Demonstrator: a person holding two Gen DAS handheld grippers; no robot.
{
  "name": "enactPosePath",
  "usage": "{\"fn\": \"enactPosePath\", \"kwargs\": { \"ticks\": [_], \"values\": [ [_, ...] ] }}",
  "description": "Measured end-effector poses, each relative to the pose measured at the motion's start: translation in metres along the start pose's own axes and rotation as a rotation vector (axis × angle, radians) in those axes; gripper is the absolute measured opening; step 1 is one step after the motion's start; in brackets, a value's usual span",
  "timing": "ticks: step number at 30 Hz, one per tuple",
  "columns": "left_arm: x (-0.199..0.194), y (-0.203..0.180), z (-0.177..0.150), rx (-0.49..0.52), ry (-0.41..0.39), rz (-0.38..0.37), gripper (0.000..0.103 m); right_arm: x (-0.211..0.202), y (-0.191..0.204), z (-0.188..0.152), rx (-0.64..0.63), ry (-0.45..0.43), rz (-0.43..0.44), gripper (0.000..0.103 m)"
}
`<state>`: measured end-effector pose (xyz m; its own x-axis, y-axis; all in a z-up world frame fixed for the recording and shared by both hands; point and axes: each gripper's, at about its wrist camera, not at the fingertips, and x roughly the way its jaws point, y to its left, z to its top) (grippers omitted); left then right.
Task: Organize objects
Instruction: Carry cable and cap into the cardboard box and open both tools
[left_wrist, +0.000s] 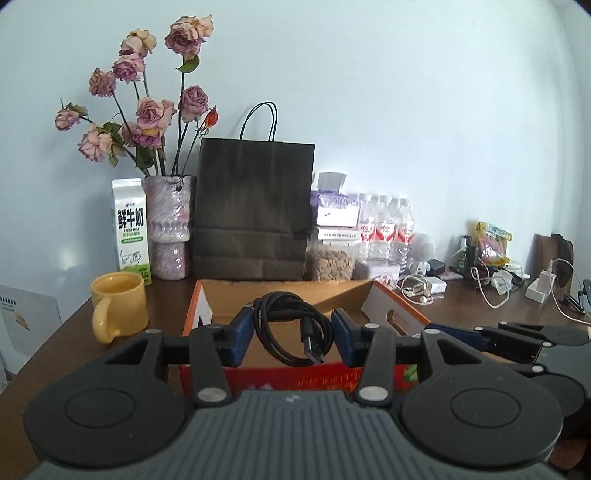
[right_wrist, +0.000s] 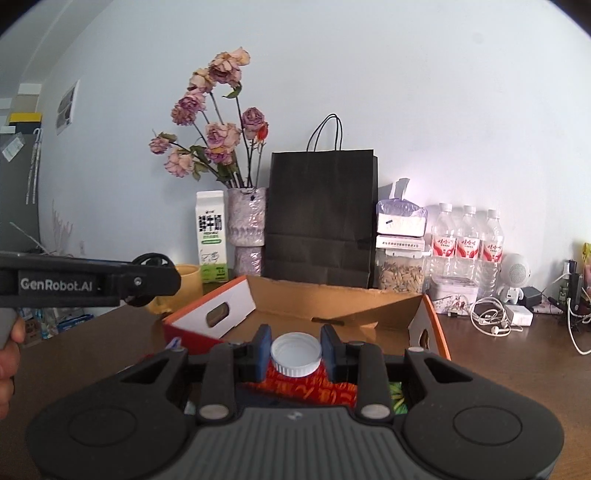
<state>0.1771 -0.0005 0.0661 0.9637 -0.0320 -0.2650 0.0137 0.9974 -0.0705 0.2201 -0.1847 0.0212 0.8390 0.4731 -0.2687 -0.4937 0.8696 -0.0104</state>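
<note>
My left gripper (left_wrist: 294, 332) is shut on a coiled black USB cable (left_wrist: 280, 306), whose loop spans the gap between the blue pads. It hangs above the near edge of an open cardboard box (left_wrist: 280, 286) with orange-red outer walls. My right gripper (right_wrist: 296, 349) is shut on a bottle (right_wrist: 295, 352) with a white screw cap and a red printed label, just in front of the same box (right_wrist: 332, 295). The right gripper's side shows at the right of the left wrist view (left_wrist: 517, 336). In the right wrist view the left gripper's body (right_wrist: 92, 284) crosses the left edge, with a hand behind it.
Along the wall stand a milk carton (left_wrist: 131, 229), a vase of dried roses (left_wrist: 170, 225), a black paper bag (left_wrist: 253, 206), a seed jar (left_wrist: 332, 260) and water bottles (left_wrist: 386, 229). A yellow mug (left_wrist: 120, 304) sits left of the box. Chargers and white cables (left_wrist: 495, 284) clutter the right.
</note>
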Motion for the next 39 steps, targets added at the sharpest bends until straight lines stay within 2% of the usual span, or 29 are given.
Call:
{"fn": "enactPosePath", "kwargs": {
  "ticks": [10, 18, 22, 28, 29, 30, 31, 33, 35, 39],
  "values": [
    [0.068, 0.008, 0.021, -0.048, 0.032, 0.031, 0.047, 0.072, -0.014, 0.022, 0.039, 0.038, -0.058, 0.028],
    [0.118, 0.012, 0.014, -0.079, 0.11, 0.068, 0.047, 0.128, -0.023, 0.017, 0.093, 0.143, -0.126, 0.028],
    [0.137, 0.019, 0.0, -0.088, 0.182, 0.059, 0.047, 0.136, -0.023, 0.011, 0.095, 0.149, -0.138, 0.028],
    [0.137, 0.02, 0.0, -0.086, 0.192, 0.055, 0.048, 0.138, -0.023, 0.006, 0.083, 0.163, -0.134, 0.028],
    [0.136, 0.019, 0.0, -0.083, 0.192, 0.057, 0.055, 0.138, -0.024, 0.006, 0.086, 0.162, -0.133, 0.028],
    [0.135, 0.018, 0.001, -0.079, 0.192, 0.057, 0.069, 0.137, -0.025, 0.006, 0.089, 0.163, -0.133, 0.031],
    [0.134, 0.017, 0.001, -0.075, 0.187, 0.061, 0.077, 0.136, -0.025, 0.006, 0.091, 0.165, -0.135, 0.036],
    [0.132, 0.017, 0.003, -0.068, 0.175, 0.077, 0.1, 0.134, -0.026, 0.006, 0.101, 0.158, -0.14, 0.078],
    [0.13, 0.017, 0.006, -0.07, 0.163, 0.096, 0.103, 0.132, -0.026, 0.007, 0.101, 0.149, -0.153, 0.096],
    [0.13, 0.019, 0.007, -0.081, 0.164, 0.098, 0.103, 0.13, -0.027, 0.008, 0.105, 0.143, -0.149, 0.103]
  ]
}}
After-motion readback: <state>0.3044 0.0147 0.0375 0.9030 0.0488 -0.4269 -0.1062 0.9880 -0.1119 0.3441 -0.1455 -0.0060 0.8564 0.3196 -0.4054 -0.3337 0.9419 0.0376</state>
